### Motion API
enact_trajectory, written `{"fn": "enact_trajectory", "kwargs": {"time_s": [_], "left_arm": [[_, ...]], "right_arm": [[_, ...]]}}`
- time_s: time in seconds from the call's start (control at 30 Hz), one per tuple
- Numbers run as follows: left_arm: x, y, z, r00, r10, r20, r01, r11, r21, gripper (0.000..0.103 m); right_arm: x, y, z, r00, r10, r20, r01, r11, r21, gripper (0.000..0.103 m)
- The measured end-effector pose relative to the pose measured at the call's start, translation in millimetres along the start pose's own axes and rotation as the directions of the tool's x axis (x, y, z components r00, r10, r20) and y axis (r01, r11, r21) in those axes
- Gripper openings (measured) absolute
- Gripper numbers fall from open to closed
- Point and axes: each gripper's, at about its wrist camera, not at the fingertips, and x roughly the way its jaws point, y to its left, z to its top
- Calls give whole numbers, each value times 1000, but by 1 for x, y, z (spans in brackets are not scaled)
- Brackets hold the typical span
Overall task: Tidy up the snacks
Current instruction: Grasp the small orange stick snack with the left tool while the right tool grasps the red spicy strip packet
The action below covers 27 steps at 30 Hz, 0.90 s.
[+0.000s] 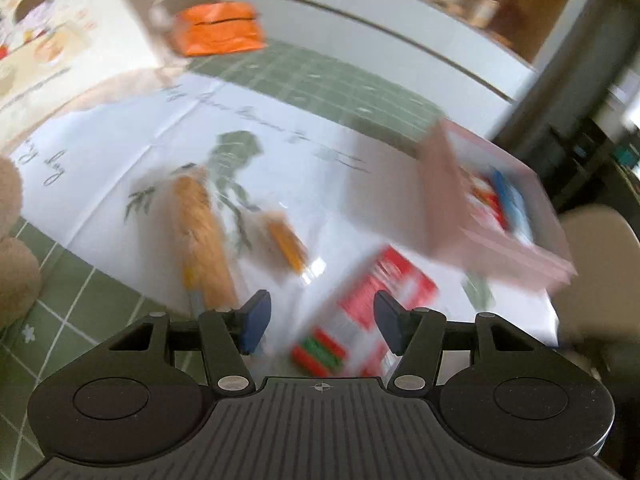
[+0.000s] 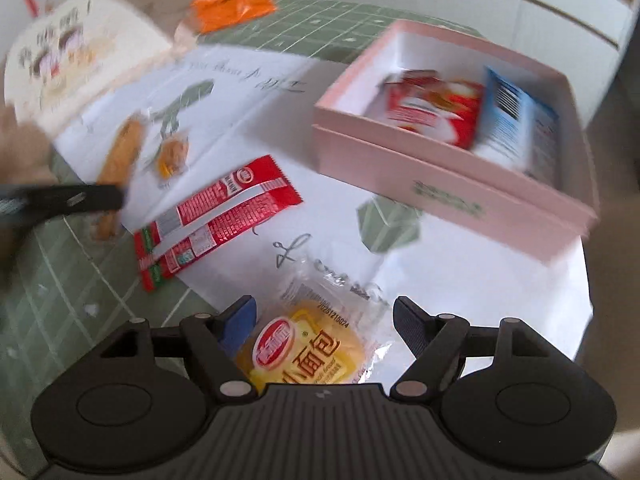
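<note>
The right tongs (image 2: 324,320) stand apart over a small yellow bread packet (image 2: 316,344), gripping nothing yet. The left tongs (image 1: 320,320) are also apart and empty above the red striped packet (image 1: 372,312), near the pink box (image 2: 440,176). In this box already lie a red packet (image 2: 432,112) and a blue-white packet (image 2: 516,120), so I judge the sorting as partly done. Outside the box, on the worktop (image 2: 60,280), remain the long orange snack (image 2: 120,152), a small round snack (image 2: 172,156) and, far behind, an orange bag (image 2: 232,4). Nothing seems to block the box.
</note>
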Motion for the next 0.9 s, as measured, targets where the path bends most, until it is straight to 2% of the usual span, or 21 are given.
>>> {"fn": "enact_trajectory", "kwargs": {"time_s": [0.13,0.27,0.33,0.37,0.4,0.53,0.67,0.77,0.9], "left_arm": [[32,0,29,991,130,-4,-130,988,-83,62],[62,-10,42,979,202,-38,-203,979,-27,60],[73,-16,39,974,216,-65,-214,976,26,43],[75,-19,35,973,223,-64,-220,974,52,27],[72,-23,30,972,228,-50,-223,971,85,25],[53,-32,3,987,147,-64,-137,982,129,24],[29,-41,-36,991,91,-100,-73,983,171,24],[8,-40,-65,991,41,-131,-21,988,152,24],[-21,-27,-91,990,-14,-141,27,996,90,24]], "right_arm": [[-19,-13,-14,999,23,35,-25,999,47,76],[-32,-16,-25,998,15,55,-17,999,28,76],[-36,-16,-30,998,3,61,-4,1000,10,76],[-38,-15,-31,998,-1,61,1,1000,2,76],[-38,-14,-32,998,-5,62,6,1000,-5,76],[-36,-14,-34,998,-12,56,13,1000,-10,76],[-29,-9,-33,999,-2,34,2,1000,13,76],[-23,-1,-33,1000,21,13,-21,999,46,76],[-25,27,-25,996,-47,69,50,998,-33,76]]}}
